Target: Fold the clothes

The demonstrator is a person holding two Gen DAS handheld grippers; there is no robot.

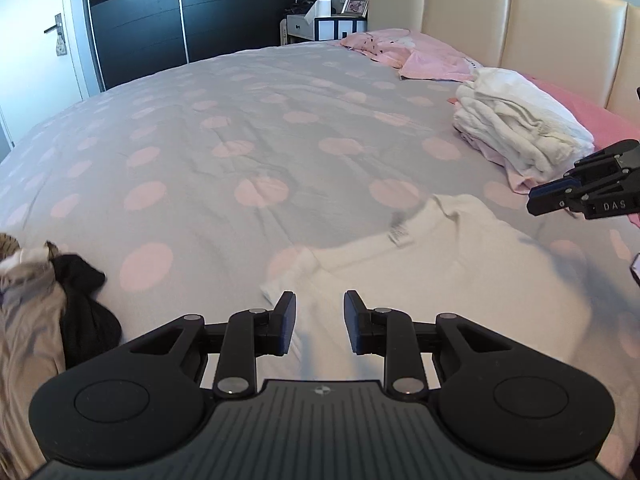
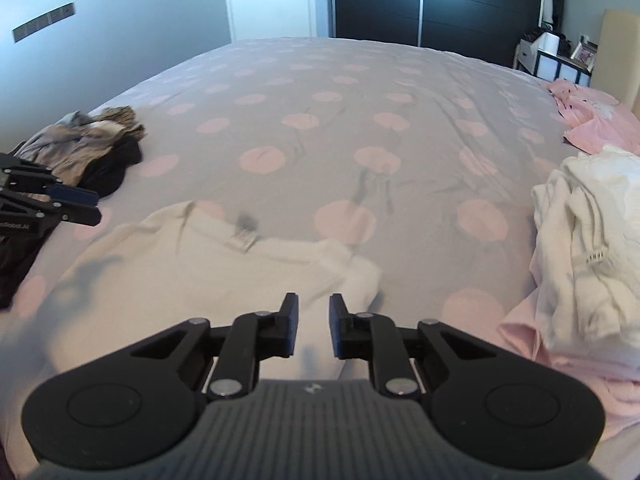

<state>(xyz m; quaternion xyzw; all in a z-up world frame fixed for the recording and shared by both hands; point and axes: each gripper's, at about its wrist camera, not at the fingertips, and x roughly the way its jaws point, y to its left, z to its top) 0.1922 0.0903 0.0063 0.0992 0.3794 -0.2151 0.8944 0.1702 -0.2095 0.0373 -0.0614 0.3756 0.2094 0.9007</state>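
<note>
We hold our left gripper (image 1: 320,322) low and level, its jaws parted with a clear gap and nothing between them. Our right gripper (image 2: 313,326) sits beside it on the right, jaws also apart, seemingly a little narrower, though fisheye distortion may mislead.

One white shirt (image 1: 460,272) – two clothes piles (image 1: 520,136) (image 2: 88,144) – two pillows (image 1: 400,46).

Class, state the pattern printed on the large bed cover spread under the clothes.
Grey bed cover with large pale pink dots; clearest in the right wrist view.
</note>
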